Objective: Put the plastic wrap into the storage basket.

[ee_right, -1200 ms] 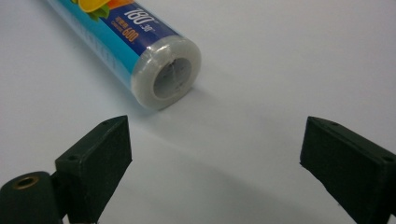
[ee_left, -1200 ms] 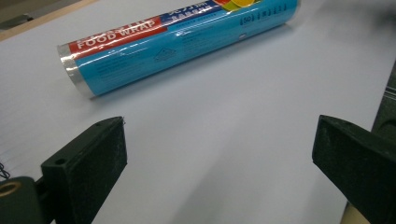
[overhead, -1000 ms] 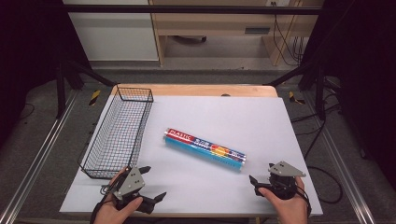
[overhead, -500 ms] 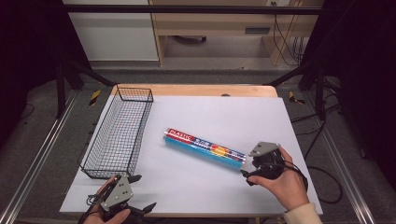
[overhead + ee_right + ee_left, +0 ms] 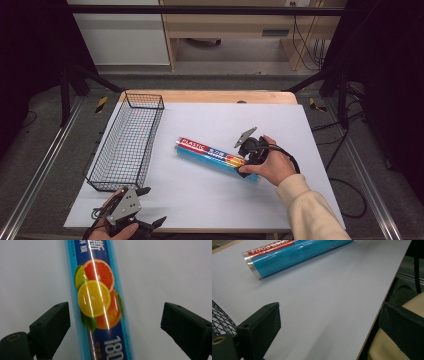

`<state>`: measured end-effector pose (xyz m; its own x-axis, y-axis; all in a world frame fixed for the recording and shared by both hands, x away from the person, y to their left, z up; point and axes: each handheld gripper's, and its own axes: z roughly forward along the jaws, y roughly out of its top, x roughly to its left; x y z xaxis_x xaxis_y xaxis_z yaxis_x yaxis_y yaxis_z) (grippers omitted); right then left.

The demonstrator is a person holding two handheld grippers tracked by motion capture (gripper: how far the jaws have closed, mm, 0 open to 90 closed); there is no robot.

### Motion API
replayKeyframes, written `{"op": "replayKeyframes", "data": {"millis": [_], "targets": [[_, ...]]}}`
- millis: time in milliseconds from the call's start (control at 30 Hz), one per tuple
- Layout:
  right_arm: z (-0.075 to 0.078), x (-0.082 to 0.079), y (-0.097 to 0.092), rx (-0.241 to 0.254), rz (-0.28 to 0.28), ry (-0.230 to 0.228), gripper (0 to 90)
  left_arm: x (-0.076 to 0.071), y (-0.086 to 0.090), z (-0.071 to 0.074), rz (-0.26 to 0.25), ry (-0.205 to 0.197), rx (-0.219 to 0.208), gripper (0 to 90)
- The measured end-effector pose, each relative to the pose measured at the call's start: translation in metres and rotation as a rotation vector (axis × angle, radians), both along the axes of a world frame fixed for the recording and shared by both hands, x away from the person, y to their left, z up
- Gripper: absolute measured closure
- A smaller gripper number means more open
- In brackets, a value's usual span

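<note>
A blue roll of plastic food wrap (image 5: 210, 153) with a red band and fruit pictures lies flat near the middle of the white table top. My right gripper (image 5: 244, 161) hovers right over its right end, open, with the roll (image 5: 98, 302) lying between the two jaws and clear of both. In the left gripper view the same roll (image 5: 294, 255) lies far ahead. My left gripper (image 5: 150, 207) is open at the table's front left corner, holding nothing.
A black wire basket (image 5: 129, 141) stands along the left side of the white table top (image 5: 300, 130); its mesh (image 5: 220, 320) shows beside the left jaw. The table's front edge (image 5: 377, 315) runs close to the left gripper. Dark floor and metal rails surround the table.
My right gripper moved forward and left from the front right corner to above the roll's right end. The left gripper drew back toward the front left corner.
</note>
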<state>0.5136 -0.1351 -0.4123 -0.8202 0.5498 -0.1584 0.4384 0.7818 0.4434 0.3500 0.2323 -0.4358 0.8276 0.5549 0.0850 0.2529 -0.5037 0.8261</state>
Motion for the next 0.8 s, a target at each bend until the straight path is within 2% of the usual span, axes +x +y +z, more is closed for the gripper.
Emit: {"op": "replayKeyframes", "data": {"millis": [100, 200, 333, 467, 500, 800], "targets": [[-0.008, 0.005, 0.009, -0.017, 0.029, 0.021, 9.3, 0.0, 0.0, 0.0, -0.002, 0.002, 0.004, 3.9], [-0.012, 0.01, 0.016, -0.004, 0.056, 0.039, 10.1, 0.0, -0.001, -0.001, -0.003, 0.005, 0.007, 3.9], [-0.019, 0.014, 0.021, -0.007, 0.087, 0.086, 10.8, 0.0, -0.002, -0.001, -0.008, 0.008, 0.014, 3.9], [-0.027, 0.017, 0.025, -0.039, 0.12, 0.11, 11.7, 0.0, -0.003, -0.002, -0.011, 0.01, 0.02, 3.9], [-0.028, 0.017, 0.025, -0.036, 0.106, 0.119, 12.0, -0.001, -0.003, -0.002, -0.01, 0.009, 0.021, 3.9], [-0.034, 0.022, 0.024, -0.035, 0.12, 0.148, 13.8, -0.001, -0.004, -0.002, -0.014, 0.011, 0.028, 3.9]]}}
